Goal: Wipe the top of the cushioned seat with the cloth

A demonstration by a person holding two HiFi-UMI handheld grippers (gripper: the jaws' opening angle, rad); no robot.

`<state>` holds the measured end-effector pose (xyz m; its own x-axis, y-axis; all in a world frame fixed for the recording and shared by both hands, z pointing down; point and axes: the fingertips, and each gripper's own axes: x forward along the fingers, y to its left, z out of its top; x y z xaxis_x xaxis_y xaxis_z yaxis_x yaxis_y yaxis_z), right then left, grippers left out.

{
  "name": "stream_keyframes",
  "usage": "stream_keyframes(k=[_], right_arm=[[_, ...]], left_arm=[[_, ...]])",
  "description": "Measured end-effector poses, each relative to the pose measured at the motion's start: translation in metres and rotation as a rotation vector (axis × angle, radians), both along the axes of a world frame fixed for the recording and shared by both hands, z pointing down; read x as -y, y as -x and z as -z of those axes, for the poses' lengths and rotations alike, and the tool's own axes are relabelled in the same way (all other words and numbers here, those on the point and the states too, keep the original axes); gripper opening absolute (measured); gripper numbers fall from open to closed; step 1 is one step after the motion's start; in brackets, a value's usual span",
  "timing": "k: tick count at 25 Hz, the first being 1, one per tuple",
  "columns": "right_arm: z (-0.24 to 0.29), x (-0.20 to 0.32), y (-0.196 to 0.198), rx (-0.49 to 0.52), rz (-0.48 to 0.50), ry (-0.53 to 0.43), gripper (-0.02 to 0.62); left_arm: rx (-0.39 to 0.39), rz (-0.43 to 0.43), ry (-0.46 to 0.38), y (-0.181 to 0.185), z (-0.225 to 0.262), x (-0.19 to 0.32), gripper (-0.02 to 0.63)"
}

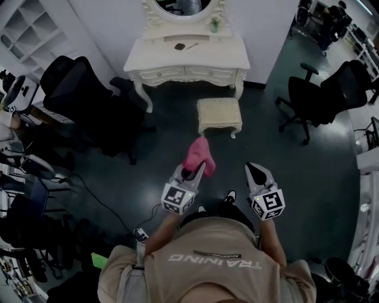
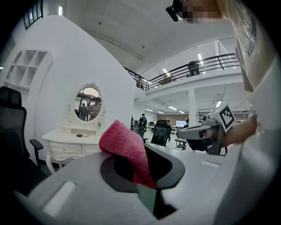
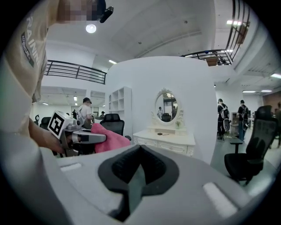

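Observation:
A cream cushioned seat [image 1: 219, 114] stands on the dark floor in front of a white dressing table [image 1: 186, 58]. My left gripper [image 1: 194, 170] is shut on a pink cloth [image 1: 199, 155], which sticks up out of its jaws [image 2: 125, 147] well short of the seat. My right gripper [image 1: 256, 171] is held beside it at the same height, shut with nothing in it. In the right gripper view the left gripper [image 3: 83, 137] and the pink cloth [image 3: 113, 139] show at the left, the dressing table [image 3: 164, 139] ahead.
Black office chairs stand at the left [image 1: 89, 100] and the right [image 1: 323, 97] of the seat. An oval mirror [image 1: 179, 9] tops the dressing table. Shelves [image 1: 26, 29] and cluttered desks line the left wall. People stand far off in the hall [image 3: 224, 115].

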<state>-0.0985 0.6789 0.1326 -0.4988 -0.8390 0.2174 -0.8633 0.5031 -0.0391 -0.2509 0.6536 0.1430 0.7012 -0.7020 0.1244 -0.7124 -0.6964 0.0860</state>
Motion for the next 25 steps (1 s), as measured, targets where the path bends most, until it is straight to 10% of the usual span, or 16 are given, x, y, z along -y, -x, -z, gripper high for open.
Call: stream_keyframes(k=[11, 17, 25], right_arm=[[0.001, 0.068, -0.072, 0.058, 0.053, -0.034, 0.003], [-0.010, 0.104, -0.116, 0.078, 0.097, -0.012, 0.003], [-0.029, 0.130, -0.148, 0.100, 0.142, 0.029, 0.003]], left_arm=[[0.064, 0.024, -0.016, -0.068, 0.022, 0.045, 0.042], [-0.106, 0.136, 0.098, -0.092, 0.017, 0.086, 0.041], [-0.048, 0.196, 0.095, -0.117, 0.010, 0.110, 0.042]])
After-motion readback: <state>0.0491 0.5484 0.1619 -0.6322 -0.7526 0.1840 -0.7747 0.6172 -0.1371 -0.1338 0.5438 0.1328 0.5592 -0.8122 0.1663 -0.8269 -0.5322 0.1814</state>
